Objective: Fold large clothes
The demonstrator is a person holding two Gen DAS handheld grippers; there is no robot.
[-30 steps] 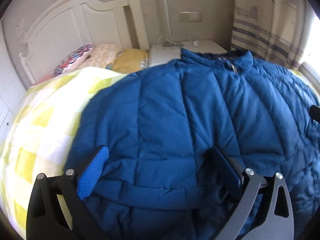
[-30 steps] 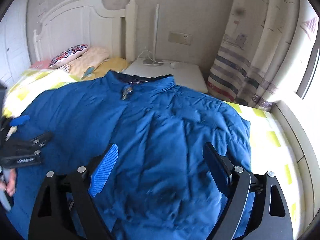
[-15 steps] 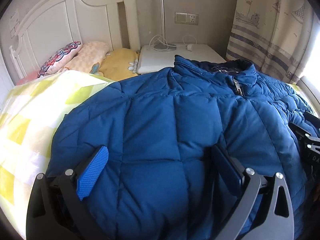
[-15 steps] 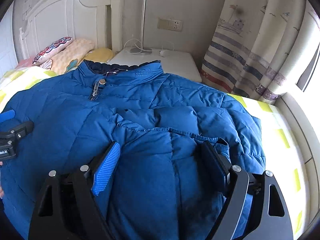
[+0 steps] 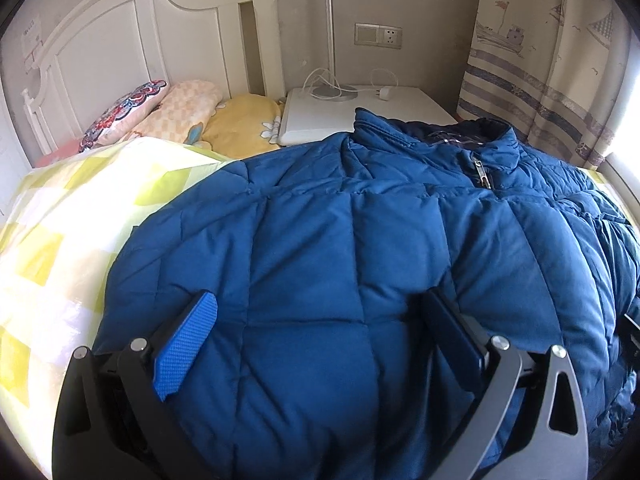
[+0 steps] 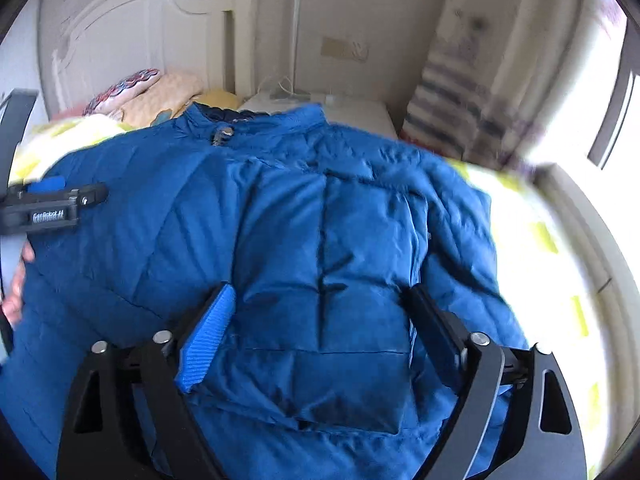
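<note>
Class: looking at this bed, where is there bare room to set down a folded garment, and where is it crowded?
Free: the yellow checked bedspread between the blue jacket and the pillows, and the strip beside the window. The nightstand has bare room in front of the lamp base. Crowded: the headboard end and the middle.

Right claw [image 6: 320, 320] gapes over blue jacket [image 6: 280, 220] (sleeve folded).

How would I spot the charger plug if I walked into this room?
Start at the white headboard and look right to the white bedside table between the bed and the striped curtain. A slim lamp stands on it with looped white cables beside its base. The charger plug is the small white block right of that base, the only boxy thing among the cords.
</note>
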